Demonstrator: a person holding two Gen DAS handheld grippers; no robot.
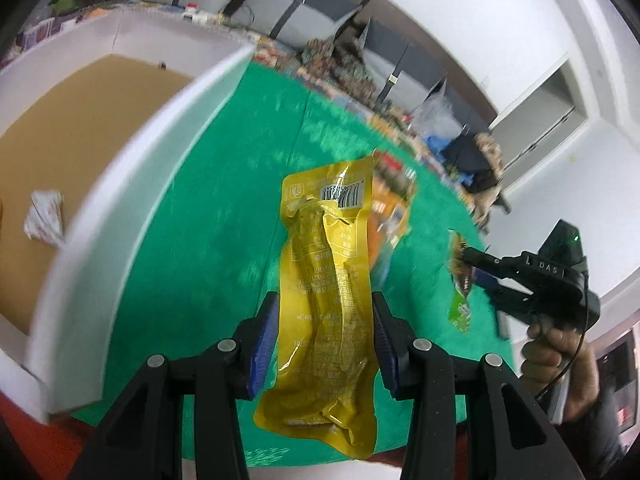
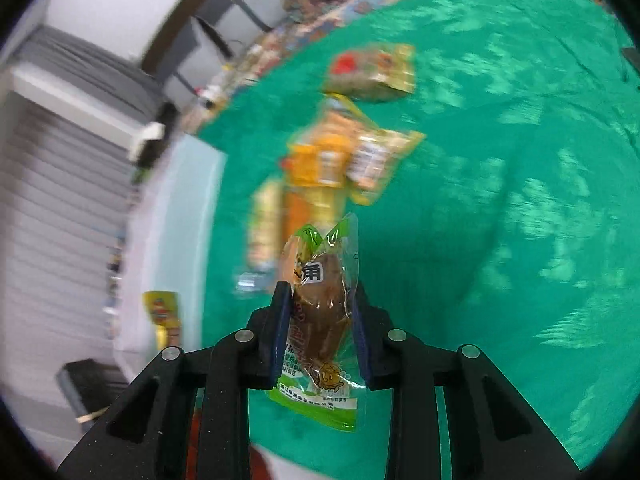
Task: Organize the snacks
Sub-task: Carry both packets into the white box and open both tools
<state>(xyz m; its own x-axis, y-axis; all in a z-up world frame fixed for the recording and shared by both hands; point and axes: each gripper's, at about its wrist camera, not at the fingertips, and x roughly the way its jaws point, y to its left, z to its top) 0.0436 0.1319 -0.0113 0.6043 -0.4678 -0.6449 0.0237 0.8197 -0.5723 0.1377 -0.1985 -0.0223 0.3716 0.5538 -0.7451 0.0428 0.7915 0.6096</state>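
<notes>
- The left gripper (image 1: 325,340) has its blue pads pressed against both long edges of a yellow pouch (image 1: 326,312), so the pouch is pinched between them, held off the cloth.
- That pouch runs lengthwise along the fingers: its crumpled lower end hangs back below the pads, and its barcode end sticks out well beyond the tips.
- The right gripper (image 2: 319,334) is closed narrowly on a clear green-edged packet (image 2: 320,320) with a brown snack inside, pads touching it on both sides.
- The packet's printed green end droops back toward the camera beneath the fingers; its green top reaches just past the tips.
- In the left view the right gripper (image 1: 466,258) shows off to the side, gripped by a hand (image 1: 554,356), with the same packet (image 1: 460,284) dangling from its tips above the cloth.
- Under both lies a green cloth (image 2: 500,200) covering the table.
- Beyond the right fingers, a blurred heap of orange and yellow snack bags (image 2: 340,160) rests on the cloth, with one more bag (image 2: 372,72) just past it.
- To the left stands a white box (image 1: 132,168) with a cardboard-brown floor; a small white wrapper (image 1: 44,218) lies inside.
- In the right view a yellow bag (image 2: 164,312) shows by the box wall; whether inside it, I cannot tell.
</notes>
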